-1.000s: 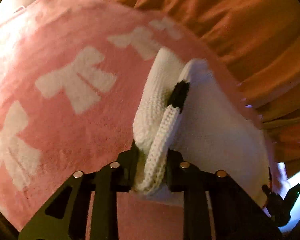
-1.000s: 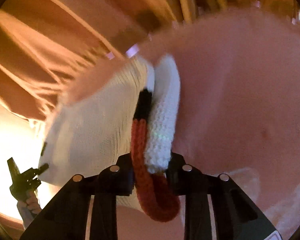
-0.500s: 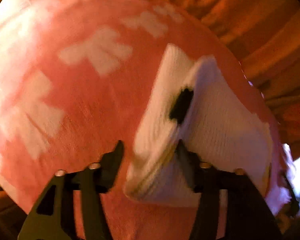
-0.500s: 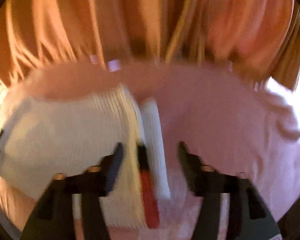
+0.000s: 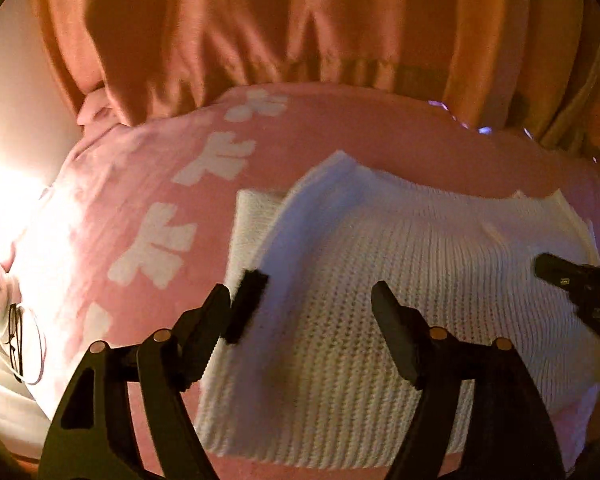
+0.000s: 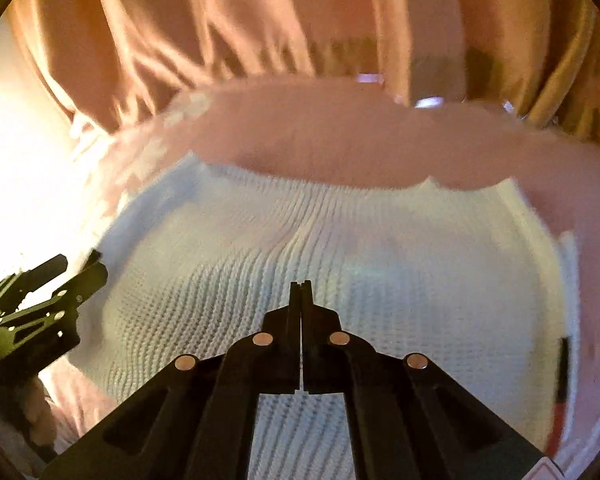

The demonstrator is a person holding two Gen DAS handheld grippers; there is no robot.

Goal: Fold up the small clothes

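Observation:
A white knitted garment [image 5: 380, 280] lies folded and flat on a pink blanket [image 5: 120, 208]. It has a black trim patch at its left edge [image 5: 246, 304]. My left gripper [image 5: 300, 308] is open and empty above its left part. My right gripper [image 6: 301, 288] is shut and empty above the middle of the garment [image 6: 340, 248]. Black and red trim shows at the garment's right edge [image 6: 562, 376]. The right gripper also shows at the right of the left wrist view [image 5: 580, 284], and the left gripper at the left of the right wrist view [image 6: 40, 304].
Orange curtains [image 5: 300, 20] hang behind the far edge of the blanket. White bow shapes [image 5: 156, 244] mark the blanket's left side. Eyeglasses [image 5: 20, 344] and a white item lie at the far left. Bright light glares from the left.
Both grippers let go of the garment's edges and pulled back. The garment now lies flat. The left gripper stayed open; the right gripper closed empty.

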